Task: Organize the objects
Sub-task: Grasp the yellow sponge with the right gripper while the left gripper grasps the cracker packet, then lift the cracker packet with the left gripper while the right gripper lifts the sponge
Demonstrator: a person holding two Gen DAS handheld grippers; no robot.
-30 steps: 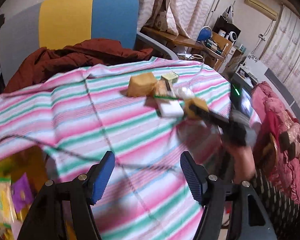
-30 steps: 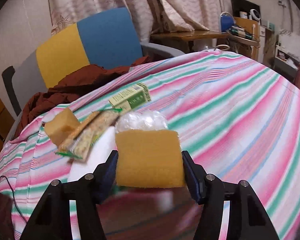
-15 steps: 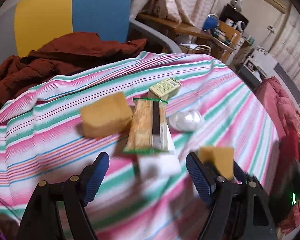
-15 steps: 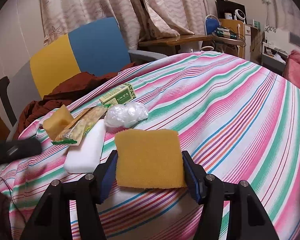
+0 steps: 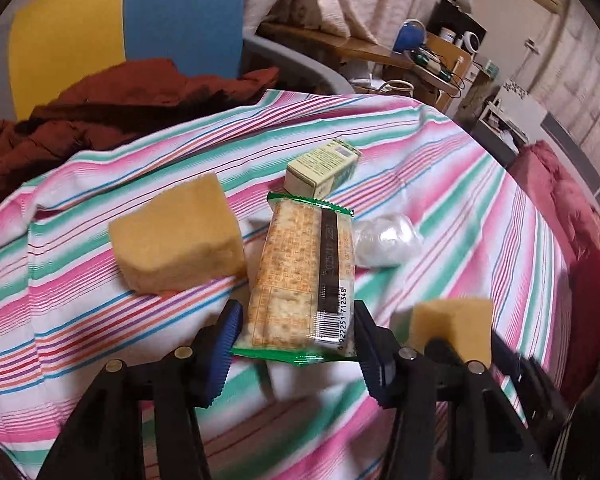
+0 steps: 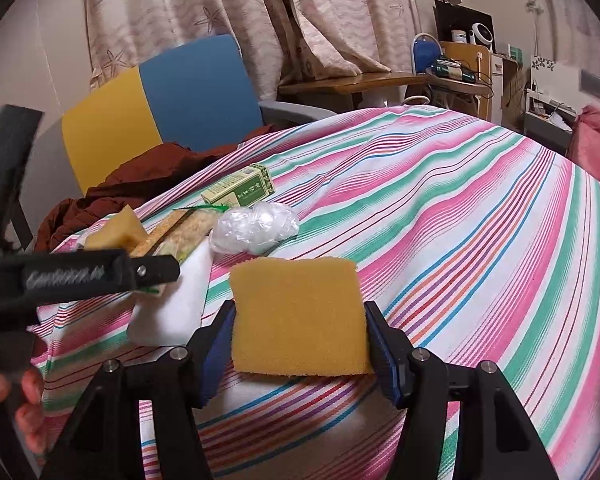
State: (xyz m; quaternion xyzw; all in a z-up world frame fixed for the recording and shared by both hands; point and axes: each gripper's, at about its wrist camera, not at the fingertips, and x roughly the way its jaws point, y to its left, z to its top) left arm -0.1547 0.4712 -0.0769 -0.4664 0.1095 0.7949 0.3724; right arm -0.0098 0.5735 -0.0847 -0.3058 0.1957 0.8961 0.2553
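Observation:
My left gripper [image 5: 296, 344] is open, with its blue pads either side of the near end of a green-edged cracker packet [image 5: 304, 276]; I cannot tell whether they touch it. The packet lies on a white foam block [image 6: 176, 296]. A thick yellow sponge [image 5: 178, 236] lies to its left. A pale green box [image 5: 322, 168] and a crumpled clear plastic bag [image 5: 384, 236] lie behind and to the right. My right gripper [image 6: 298, 340] is shut on a flat yellow sponge [image 6: 298, 316] and shows at the lower right of the left wrist view [image 5: 452, 332].
A striped pink, green and white cloth [image 6: 480, 240] covers the table. A yellow and blue chair [image 6: 160, 96] with a dark red garment [image 5: 112, 108] stands behind it. A wooden desk [image 6: 360, 80] with clutter stands at the back right.
My left gripper has moved forward and down until its pads flank the cracker packet. My right gripper has kept the flat sponge and drawn back a little from the pile.

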